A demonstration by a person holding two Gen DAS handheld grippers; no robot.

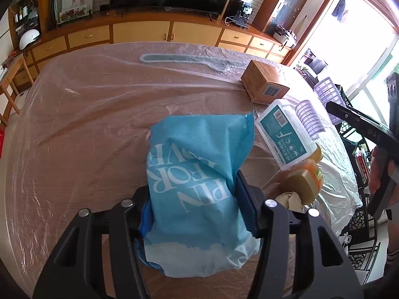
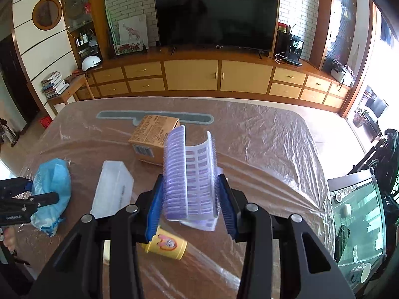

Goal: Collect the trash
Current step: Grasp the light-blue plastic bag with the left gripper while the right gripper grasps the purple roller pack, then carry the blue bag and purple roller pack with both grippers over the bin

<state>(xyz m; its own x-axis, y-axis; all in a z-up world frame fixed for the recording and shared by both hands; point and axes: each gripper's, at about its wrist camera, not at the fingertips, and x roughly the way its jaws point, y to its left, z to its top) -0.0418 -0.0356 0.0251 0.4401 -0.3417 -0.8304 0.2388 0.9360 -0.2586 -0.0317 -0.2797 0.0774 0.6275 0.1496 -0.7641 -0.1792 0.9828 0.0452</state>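
A crumpled blue plastic bag (image 1: 194, 159) with white lettering lies on the plastic-covered table (image 1: 87, 124). My left gripper (image 1: 197, 199) is shut on it, its blue pads pressing in from both sides; the right wrist view shows that bag (image 2: 52, 186) at the table's left edge. My right gripper (image 2: 190, 186) is shut on a curved purple-and-white bristly roller piece (image 2: 182, 169), held above the table. A yellow cup (image 2: 165, 245) lies on its side under it. A clear floss box (image 1: 284, 134) with a teal label lies right of the bag.
A cardboard box (image 2: 154, 139) stands mid-table, with a long grey strip (image 2: 154, 115) under the film behind it. Crumpled beige paper (image 1: 291, 199) lies by the cup. A glass side table (image 2: 356, 211) and a black chair stand off the right edge. Cabinets and a TV line the far wall.
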